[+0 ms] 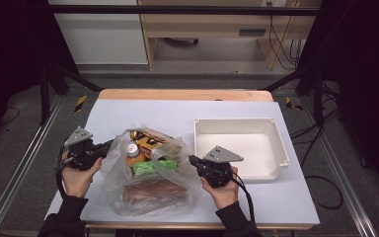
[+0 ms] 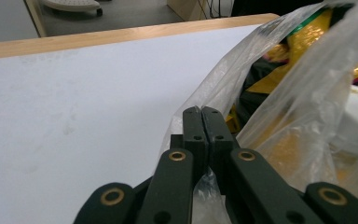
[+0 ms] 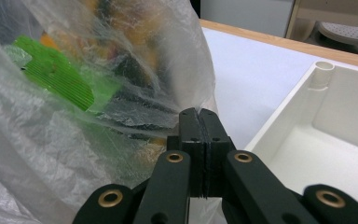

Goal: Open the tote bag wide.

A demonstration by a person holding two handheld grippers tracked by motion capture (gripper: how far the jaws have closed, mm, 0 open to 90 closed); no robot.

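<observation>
- At the bag's (image 1: 150, 180) two sides, left gripper (image 1: 109, 146) and right gripper (image 1: 193, 160) are each clamped on plastic.
- Pull apart gently, evenly, widening the mouth without tearing.

The surface (image 1: 143, 111) was pale blue-grey, with a wooden strip showing along its far edge. Two things lay directly on it: a clear plastic bag (image 1: 150, 195) of groceries near the front edge, left of centre, and a white tray (image 1: 271, 129) just to the bag's right, toward the right side.
</observation>
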